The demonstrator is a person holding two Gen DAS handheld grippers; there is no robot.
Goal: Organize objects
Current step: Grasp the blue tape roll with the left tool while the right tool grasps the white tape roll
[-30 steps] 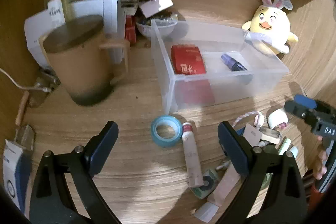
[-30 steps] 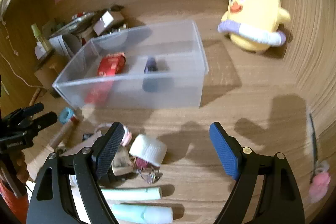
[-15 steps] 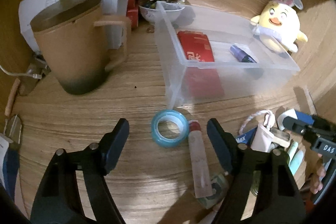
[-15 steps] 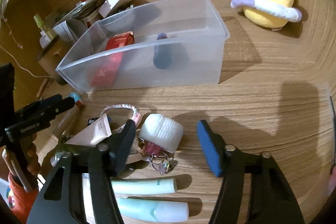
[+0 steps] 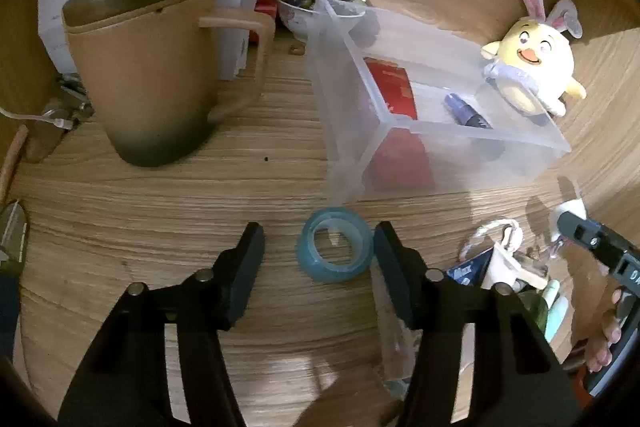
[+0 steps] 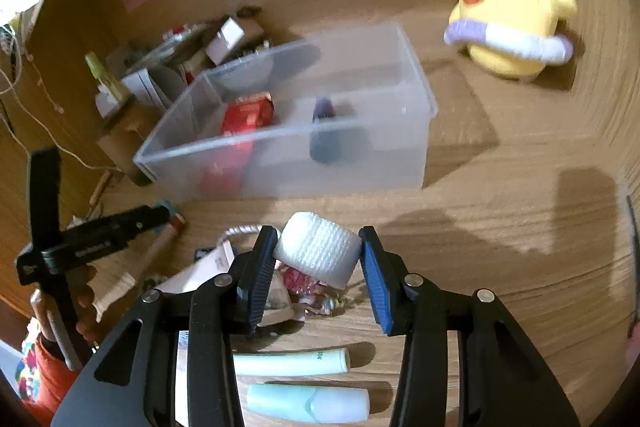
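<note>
From the left wrist view, the left gripper (image 5: pixel 320 255) sits low over the wooden desk (image 5: pixel 140 219) with its jaws apart around a blue tape roll (image 5: pixel 335 250). The roll lies flat on the wood, its right edge touching or just beside the right finger, with a clear gap to the left finger. Just beyond the roll stands the clear plastic bin (image 5: pixel 420 131), which holds a red packet (image 5: pixel 394 95) and a small dark blue tube (image 5: pixel 466 111). A tan lidded mug (image 5: pixel 148 67) stands well to the left, and a yellow chick plush (image 5: pixel 528 67) sits behind the bin's far end.

From the right wrist view, the right gripper (image 6: pixel 318 259) has its jaws closed in on a white gauze roll (image 6: pixel 318 253), both pads pressing its ends. The roll sits at the front of a heap of small items, near the bin's (image 6: pixel 320 155) front wall. Under the gripper lie two pale green tubes (image 6: pixel 292 363) side by side on the desk (image 6: pixel 500 227). The plush (image 6: pixel 512 11) sits at the far right, apart from the bin.
</note>
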